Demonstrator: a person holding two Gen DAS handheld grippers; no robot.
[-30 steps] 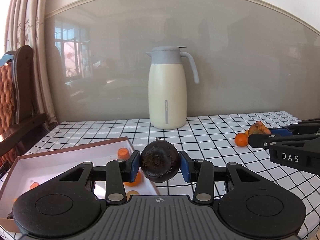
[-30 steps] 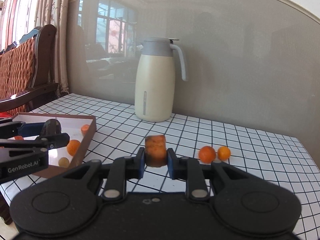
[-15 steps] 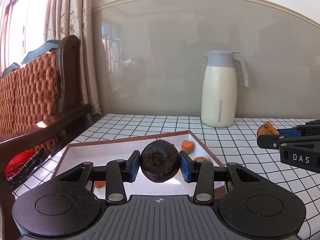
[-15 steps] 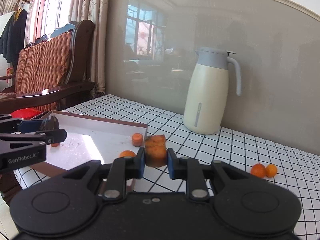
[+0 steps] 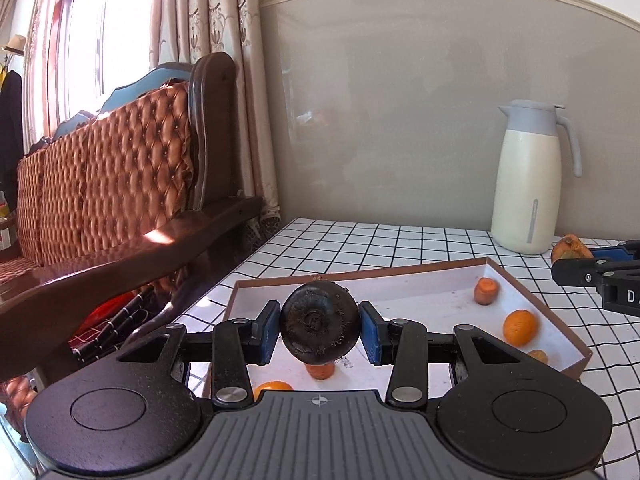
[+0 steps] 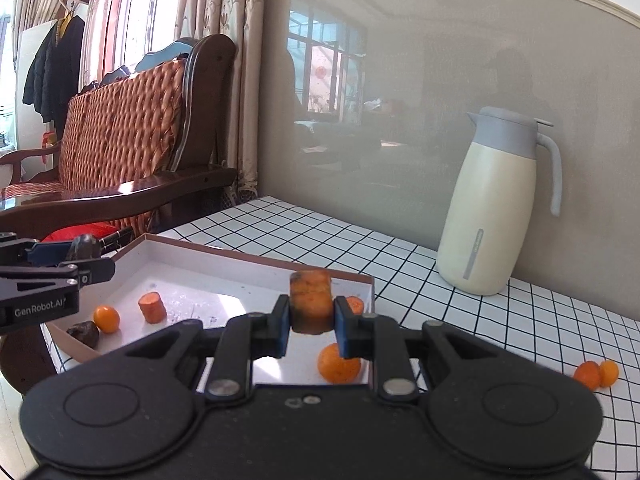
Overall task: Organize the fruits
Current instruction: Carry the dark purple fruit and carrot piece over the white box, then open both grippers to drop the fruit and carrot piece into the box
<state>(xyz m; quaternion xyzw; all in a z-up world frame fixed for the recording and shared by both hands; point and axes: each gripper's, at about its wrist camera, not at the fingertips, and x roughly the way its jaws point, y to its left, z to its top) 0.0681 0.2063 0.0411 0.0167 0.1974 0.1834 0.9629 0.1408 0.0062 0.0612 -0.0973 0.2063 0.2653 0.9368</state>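
readable writing first: the left tool (image 6: 86, 258) has "genrobot.ai" printed in white on its black side, seen from the right camera. the right tool's side in the left camera only shows a "d" before the frame cuts it off. the jug (image 6: 490, 216) has a small grey strip label but the text is too small to read.

materials: both tools are matte black plastic with blue pads. the bench (image 5: 360, 248) is covered in a white cloth with a black grid. the box (image 5: 536, 300) is shallow cardboard, brown rim, white inside, a bit scuffed. the jug is cream with a grey lid and handle, smooth. beside the bench there's a dark wooden chair (image 5: 132, 160) with a quilted orange-brown back.

the left tool (image 5: 319, 330) is pinching a dark round fruit (image 5: 319, 328), wrinkly, with little hairs around its middle, held above the box. the right tool (image 6: 311, 322) is pinching an orange chunk (image 6: 311, 300), roughly cylinder shaped with dark blotches, also over the box near its right side.

in the box: a small orange (image 6: 339, 364), another small orange (image 6: 106, 319), a carrot-like piece (image 6: 152, 308), a dark lump (image 6: 84, 334) in the near corner. two little oranges (image 6: 596, 374) sit touching each other out on the bench, well apart from the box.
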